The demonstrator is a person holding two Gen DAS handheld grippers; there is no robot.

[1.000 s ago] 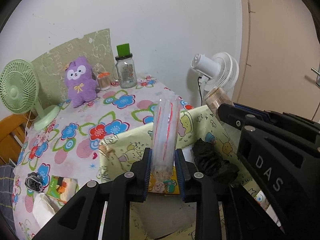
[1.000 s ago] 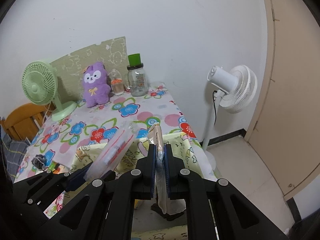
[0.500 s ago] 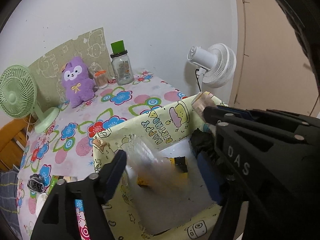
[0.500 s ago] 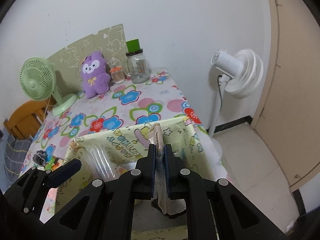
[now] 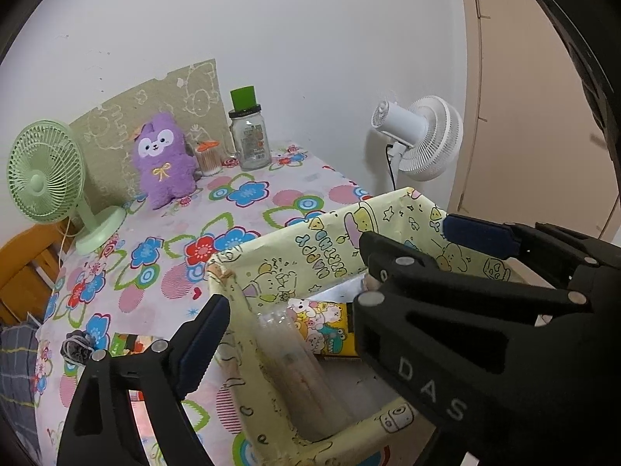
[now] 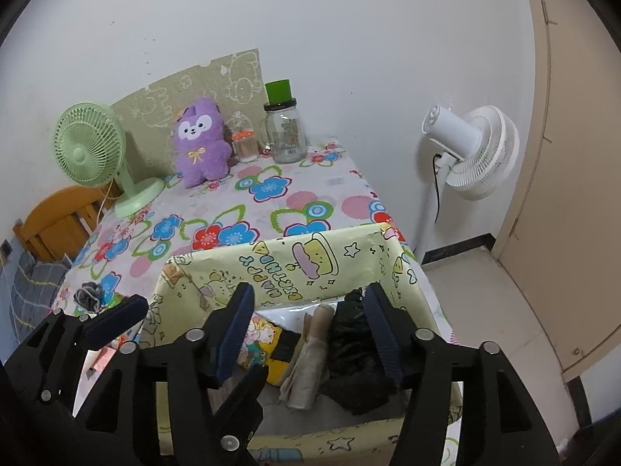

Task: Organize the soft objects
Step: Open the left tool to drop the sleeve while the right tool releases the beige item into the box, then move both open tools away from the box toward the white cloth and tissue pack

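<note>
Yellow cartoon-print box at the near edge of the floral tabletop; all positions below referenced to this box.

Inside the box: clear plastic bag leaning against the left wall; beige rolled cloth near the middle of the floor; black soft item just right of the cloth, touching it; colourful cartoon packet flat on the floor toward the far wall.

Left gripper: fingers spread wide, straddling the left wall, gripping nothing; clear plastic bag between them, free of both pads.

Right gripper: fingers spread wide above the box interior, gripping nothing; beige rolled cloth and black soft item below and between them, untouched.

Behind the box on the tabletop: purple plush toy, green desk fan, glass jar.
</note>
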